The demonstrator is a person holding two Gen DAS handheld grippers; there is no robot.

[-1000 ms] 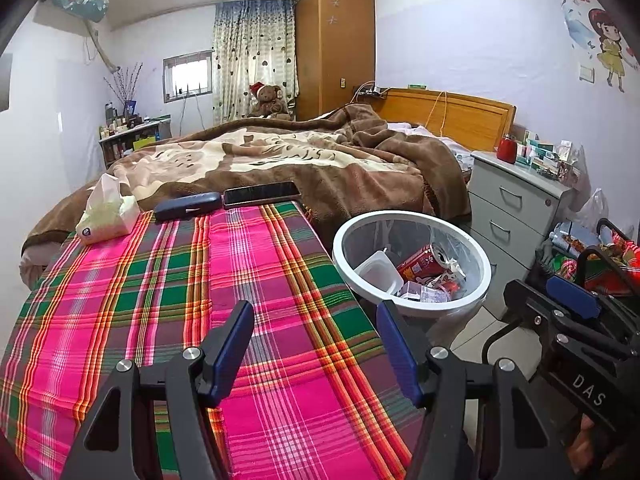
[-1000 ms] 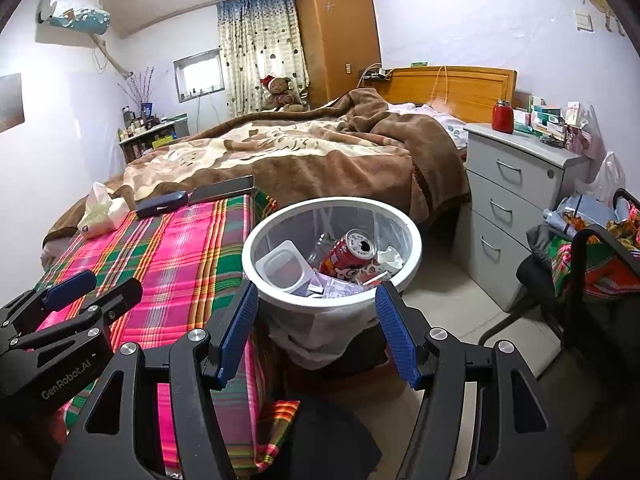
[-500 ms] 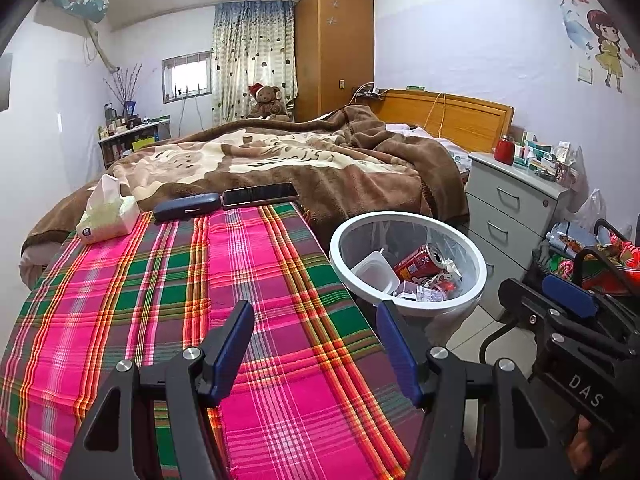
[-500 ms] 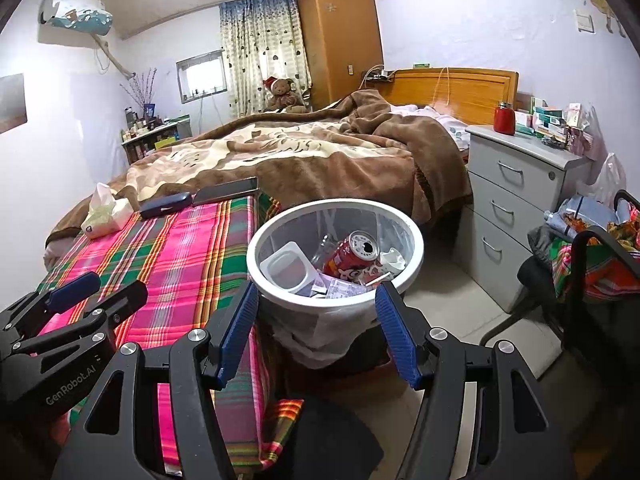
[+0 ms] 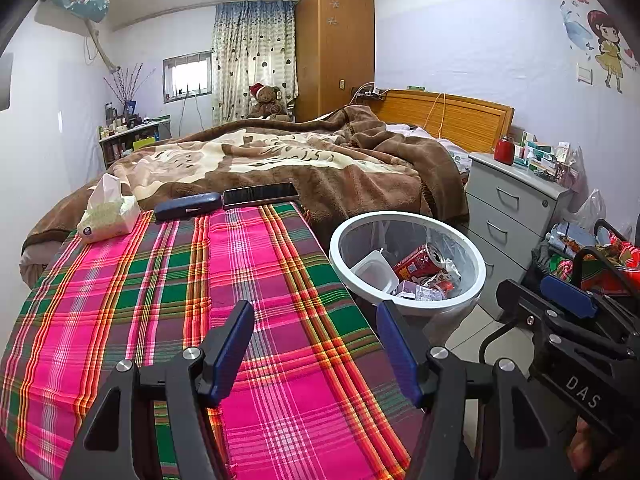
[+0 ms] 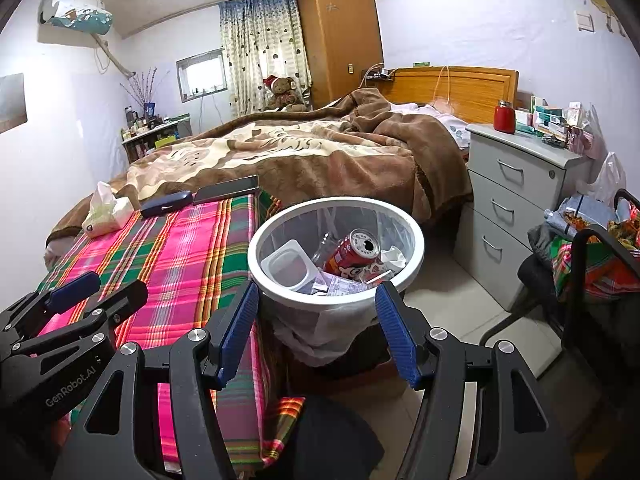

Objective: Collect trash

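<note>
The trash bin (image 6: 336, 240) stands on the floor just ahead of the right gripper (image 6: 316, 332), its near rim between and slightly beyond the open jaws. It holds a red can (image 6: 354, 252), a white plastic tub (image 6: 288, 266) and scraps of paper (image 6: 344, 286). From the left gripper (image 5: 316, 348) the bin (image 5: 408, 262) sits ahead and to the right of the jaws, past the edge of the tabletop.

Both sets of jaws stand open and hold nothing.

The plaid cloth (image 5: 180, 300) on the tabletop lies directly under and ahead of the left jaws, with no loose trash visible on it. At its far end, well ahead of the jaws, are a tissue pack (image 5: 106, 214), a dark case (image 5: 188, 206) and a phone (image 5: 260, 194); none of these reads as trash.

Judgement: the collecting step appears complete or paused, with both grippers idle. The next move calls for locating any remaining litter; none shows. Failing that, the task is probably finished.
</note>
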